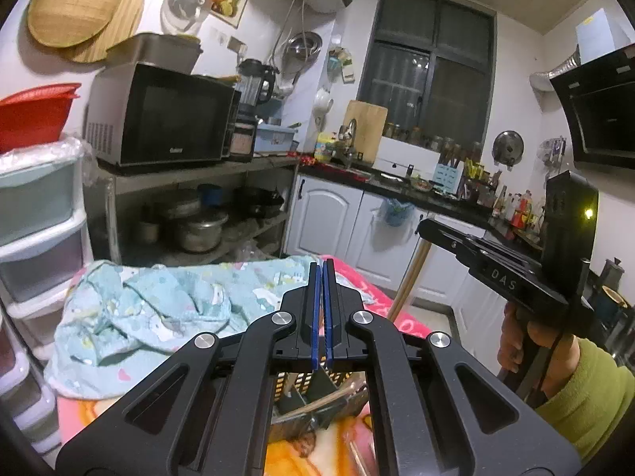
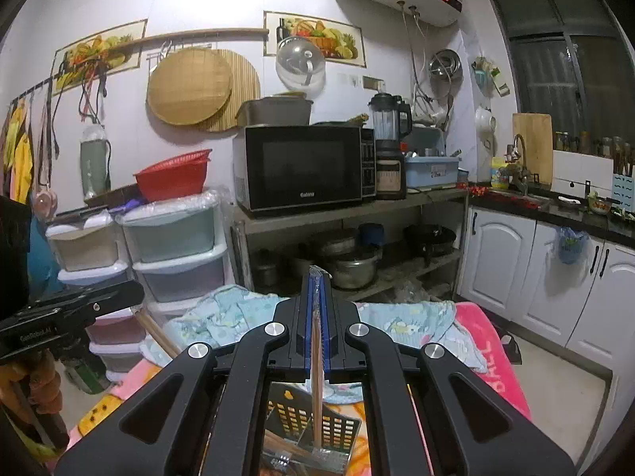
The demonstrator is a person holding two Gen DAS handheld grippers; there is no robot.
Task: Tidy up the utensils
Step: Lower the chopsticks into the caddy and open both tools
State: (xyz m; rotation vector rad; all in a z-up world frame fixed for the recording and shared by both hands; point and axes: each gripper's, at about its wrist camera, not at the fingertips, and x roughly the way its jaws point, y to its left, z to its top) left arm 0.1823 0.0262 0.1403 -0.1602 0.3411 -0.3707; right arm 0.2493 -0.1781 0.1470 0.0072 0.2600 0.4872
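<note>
Two grippers are hanging over the desk (image 2: 496, 341) with its pink cover. My right gripper (image 2: 316, 277) is clamping its jaws on a wrapped wooden chopstick (image 2: 316, 388), which is pointing down into the perforated utensil basket (image 2: 337, 424). My left gripper (image 1: 322, 267) is keeping its jaws closed on nothing, above the same basket, beside a crumpled light blue cloth (image 1: 158, 309).

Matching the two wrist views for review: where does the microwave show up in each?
Left wrist view: the microwave sits upper left on a shelf, above the left hand-held gripper.
Right wrist view: the microwave is at centre, above the right hand-held gripper.
Shared landmark: the red basket to its left.
</note>
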